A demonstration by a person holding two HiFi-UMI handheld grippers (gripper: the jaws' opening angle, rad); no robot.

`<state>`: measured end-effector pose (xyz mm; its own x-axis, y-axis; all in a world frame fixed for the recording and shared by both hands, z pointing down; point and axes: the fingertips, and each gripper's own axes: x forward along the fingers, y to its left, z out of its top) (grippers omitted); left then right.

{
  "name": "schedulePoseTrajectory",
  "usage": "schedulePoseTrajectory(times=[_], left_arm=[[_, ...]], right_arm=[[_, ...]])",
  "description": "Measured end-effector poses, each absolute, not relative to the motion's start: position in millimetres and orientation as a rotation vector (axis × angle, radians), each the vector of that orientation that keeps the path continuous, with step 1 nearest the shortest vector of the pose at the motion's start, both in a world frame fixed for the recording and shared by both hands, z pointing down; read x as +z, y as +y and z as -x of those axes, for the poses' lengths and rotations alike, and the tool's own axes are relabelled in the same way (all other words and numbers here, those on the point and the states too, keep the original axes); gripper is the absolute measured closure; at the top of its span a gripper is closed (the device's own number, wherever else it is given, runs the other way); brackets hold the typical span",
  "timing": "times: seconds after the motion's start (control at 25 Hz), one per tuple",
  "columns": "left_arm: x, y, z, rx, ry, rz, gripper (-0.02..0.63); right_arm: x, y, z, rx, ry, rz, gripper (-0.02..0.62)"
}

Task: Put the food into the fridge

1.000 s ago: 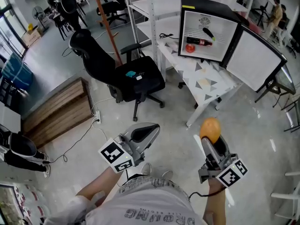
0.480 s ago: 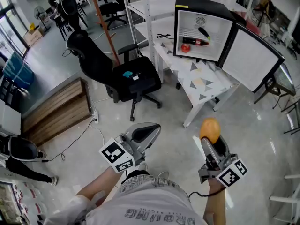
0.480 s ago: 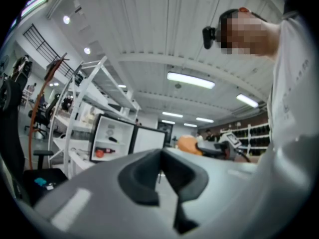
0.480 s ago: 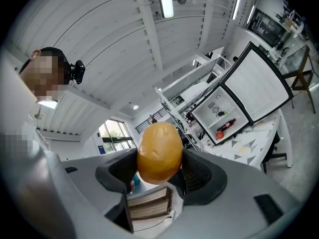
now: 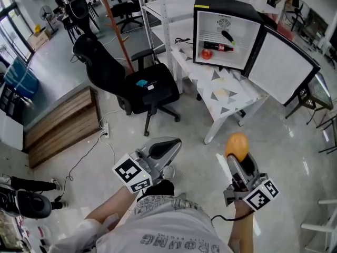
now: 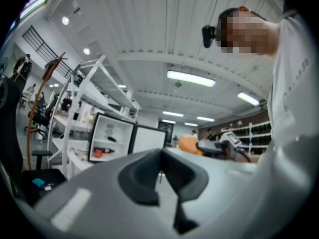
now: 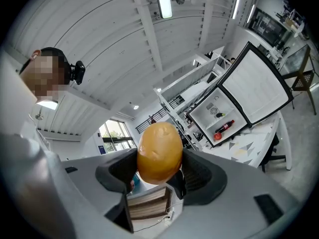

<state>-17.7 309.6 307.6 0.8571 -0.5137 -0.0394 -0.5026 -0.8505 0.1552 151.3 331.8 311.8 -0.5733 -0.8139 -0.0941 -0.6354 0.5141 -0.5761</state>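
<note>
Grey left gripper [image 5: 162, 151], lower centre-left: jaws together, holding nothing. My right gripper [image 5: 237, 158], lower right, clamps the orange food [image 5: 236, 145]. The open fridge [image 5: 224, 5], upper right, stands well apart; I judge the approach and placement are not yet done.

your food [image 5: 236, 145] is orange-yellow. your left gripper [image 5: 164, 149] and right gripper [image 5: 237, 157] are grey, their cubes marked in black-and-white squares. the fridge [image 5: 226, 5] is black outside, white inside (a red fruit [image 5: 206, 54] shows there). the table [image 5: 247, 91] is white with grey triangles.
</note>
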Motion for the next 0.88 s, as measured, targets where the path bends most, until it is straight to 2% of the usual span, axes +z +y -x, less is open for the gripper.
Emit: schedulePoseTrajectory(times=[0.48,0.88], left_arm=[[324,260,0,-0.122,-0.744,-2.900,0.598],[334,158,24,-0.116,-0.758,-2.870,0.598]], right_arm=[[323,292,-169,-0.688,2.385,1.251,0.321],[332,194,-147,-0.715,2.404,1.268,0.321]])
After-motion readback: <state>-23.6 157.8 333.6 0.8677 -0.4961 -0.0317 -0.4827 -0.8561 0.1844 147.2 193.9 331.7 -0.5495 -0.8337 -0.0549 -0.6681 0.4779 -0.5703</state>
